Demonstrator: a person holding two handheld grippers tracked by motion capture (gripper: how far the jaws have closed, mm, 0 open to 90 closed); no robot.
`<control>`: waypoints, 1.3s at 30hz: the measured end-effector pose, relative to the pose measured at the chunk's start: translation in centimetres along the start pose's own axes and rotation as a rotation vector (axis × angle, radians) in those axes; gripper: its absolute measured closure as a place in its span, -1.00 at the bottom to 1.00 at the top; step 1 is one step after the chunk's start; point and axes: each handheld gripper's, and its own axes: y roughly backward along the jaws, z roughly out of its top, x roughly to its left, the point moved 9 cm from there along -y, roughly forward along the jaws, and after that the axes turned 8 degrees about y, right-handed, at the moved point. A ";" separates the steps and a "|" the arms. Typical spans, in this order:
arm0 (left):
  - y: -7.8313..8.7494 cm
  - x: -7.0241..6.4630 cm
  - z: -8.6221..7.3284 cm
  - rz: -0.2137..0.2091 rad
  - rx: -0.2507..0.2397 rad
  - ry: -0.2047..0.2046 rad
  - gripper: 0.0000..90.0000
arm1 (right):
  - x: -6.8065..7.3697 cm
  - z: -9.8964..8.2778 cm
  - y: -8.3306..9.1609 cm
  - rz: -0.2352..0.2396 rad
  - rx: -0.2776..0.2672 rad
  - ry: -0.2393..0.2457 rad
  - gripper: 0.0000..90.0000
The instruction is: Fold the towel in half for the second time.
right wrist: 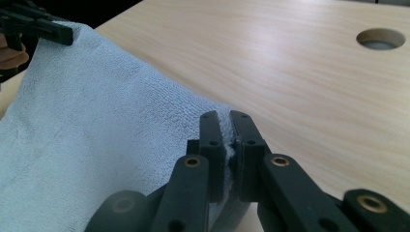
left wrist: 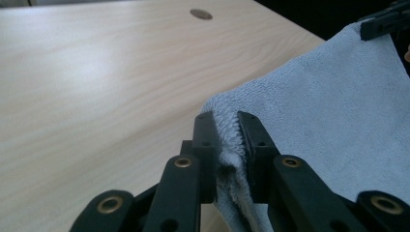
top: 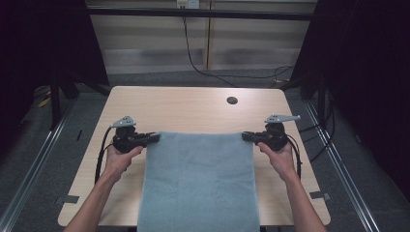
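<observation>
left gripper (top: 153, 138) and right gripper (top: 245, 136) both clamped on the towel (top: 198, 183) corners at 9 and 3 o'clock. keep the far edge taut, lift level, then fold evenly over the surface (top: 193, 106).

Black left gripper (top: 153, 137) and right gripper (top: 245, 136), brass-coloured screws, apparently grey top plates.

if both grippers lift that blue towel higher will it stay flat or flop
Likely flop: the blue towel already drapes over the table edge. Its terry pile probably resists slipping where the left gripper and right gripper pinch its far corners. It looks light.
</observation>
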 end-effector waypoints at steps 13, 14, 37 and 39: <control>0.9 0.4 4.6 0.032 -0.026 -0.039 0.76 | -1.5 5.5 0.8 -0.026 -0.057 0.025 0.90; 0.9 0.5 4.8 0.038 -0.026 -0.041 0.76 | -1.7 5.7 0.8 -0.030 -0.056 0.024 0.90; 2.1 0.0 12.4 0.066 -0.115 -0.061 0.77 | -3.7 13.3 2.4 -0.089 -0.086 0.068 0.91; 2.3 -0.1 12.5 0.065 -0.122 -0.065 0.77 | -3.5 13.7 2.8 -0.091 -0.097 0.076 0.91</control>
